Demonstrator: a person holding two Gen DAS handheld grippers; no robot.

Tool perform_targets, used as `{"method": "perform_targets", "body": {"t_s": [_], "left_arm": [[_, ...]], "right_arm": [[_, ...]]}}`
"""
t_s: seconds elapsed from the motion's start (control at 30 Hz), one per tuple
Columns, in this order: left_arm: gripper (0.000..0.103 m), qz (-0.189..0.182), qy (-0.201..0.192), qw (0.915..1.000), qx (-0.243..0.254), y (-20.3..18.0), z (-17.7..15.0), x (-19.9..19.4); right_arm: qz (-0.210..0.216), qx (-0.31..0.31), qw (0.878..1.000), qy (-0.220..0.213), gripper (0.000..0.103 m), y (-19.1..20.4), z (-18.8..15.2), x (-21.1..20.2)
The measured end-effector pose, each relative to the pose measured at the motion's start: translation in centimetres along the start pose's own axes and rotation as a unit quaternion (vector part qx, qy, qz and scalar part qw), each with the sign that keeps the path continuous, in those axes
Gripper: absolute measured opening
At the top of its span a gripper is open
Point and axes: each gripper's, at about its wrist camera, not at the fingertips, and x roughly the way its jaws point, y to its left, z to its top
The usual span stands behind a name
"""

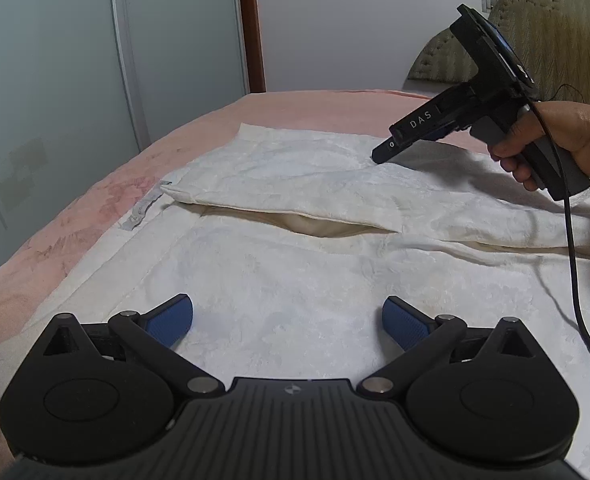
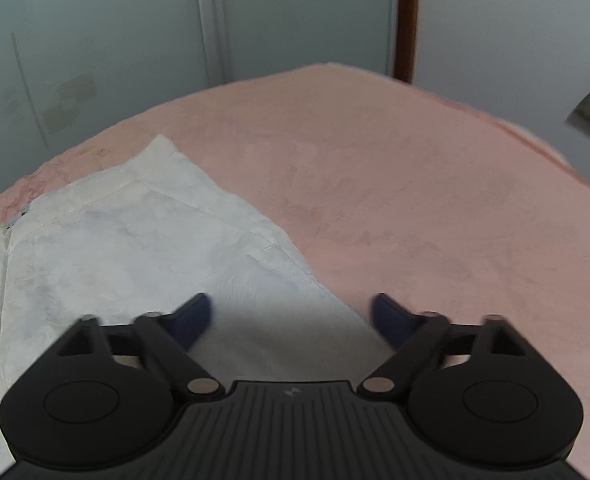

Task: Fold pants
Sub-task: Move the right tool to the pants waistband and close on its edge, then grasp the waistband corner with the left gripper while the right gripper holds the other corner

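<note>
On my left wrist camera, the left gripper (image 1: 288,322) hangs with its 2 blue pads wide apart, holding nothing, low over the white textured fabric pants (image 1: 295,264) spread on the pink bedspread (image 1: 95,208). Toward 12 o'clock, 1 layer of the pants lies doubled over the other, a gap showing beneath its edge. At 2 o'clock the right gripper (image 1: 379,156) points down at that upper layer; from here I cannot tell its opening.

On my right wrist camera, the right gripper (image 2: 291,316) shows its jaws wide and empty. The pants fill 9 o'clock, bare bedspread 1 to 3 o'clock.

I judge 1 fold is laid; shortening folds remain, and neither tool grips cloth.
</note>
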Motion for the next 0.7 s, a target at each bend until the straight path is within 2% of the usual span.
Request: {"method": "perform_targets", "body": {"t_s": [0.03, 0.07, 0.1, 0.13, 0.2, 0.27, 0.33, 0.43, 0.5, 0.53, 0.6, 0.7], "left_arm": [[0.103, 0.000, 0.000, 1.0000, 0.000, 0.0, 0.0, 0.0], [0.103, 0.000, 0.000, 1.0000, 0.000, 0.0, 0.0, 0.0], [0.103, 0.001, 0.000, 1.0000, 0.000, -0.1, 0.0, -0.1], [0.103, 0.001, 0.000, 1.0000, 0.000, 0.0, 0.0, 0.0], [0.103, 0.000, 0.001, 1.0000, -0.001, 0.1, 0.1, 0.1], [0.103, -0.002, 0.001, 1.0000, -0.004, 0.2, 0.1, 0.1], [0.103, -0.008, -0.001, 0.9999, -0.012, 0.5, 0.1, 0.0], [0.102, -0.027, -0.015, 0.9982, -0.052, 1.8, 0.2, -0.4], [0.100, -0.040, -0.031, 0.9939, -0.098, 3.1, 0.2, -0.9], [0.100, -0.051, -0.040, 0.9896, -0.128, 4.0, 0.3, -1.2], [0.102, -0.082, -0.065, 0.9755, -0.193, 6.0, 0.5, -2.2], [0.102, -0.135, -0.101, 0.9465, -0.275, 8.3, 0.6, -3.7]], "right_arm": [[0.008, -0.005, 1.000, -0.003, 0.061, -0.1, 0.1, -0.1], [0.014, -0.006, 1.000, -0.005, 0.054, -0.1, 0.1, -0.2], [0.016, -0.005, 1.000, -0.010, 0.037, -0.2, 0.1, -0.4], [0.014, -0.005, 1.000, -0.014, 0.025, -0.2, 0.1, -0.6], [0.000, -0.022, 0.999, -0.026, 0.018, 0.5, -0.2, -1.2], [-0.032, -0.057, 0.997, -0.042, 0.012, 2.2, -0.5, -1.9], [-0.070, -0.112, 0.989, -0.062, 0.011, 4.6, -1.0, -3.2], [-0.113, -0.203, 0.969, -0.091, 0.011, 9.1, -2.3, -5.8], [-0.136, -0.256, 0.951, -0.105, 0.011, 12.0, -3.4, -7.8], [-0.140, -0.272, 0.946, -0.111, 0.011, 13.1, -4.0, -8.9], [-0.143, -0.299, 0.936, -0.120, 0.011, 15.5, -5.4, -11.1], [-0.142, -0.339, 0.923, -0.117, 0.011, 18.8, -8.3, -13.5]]}}
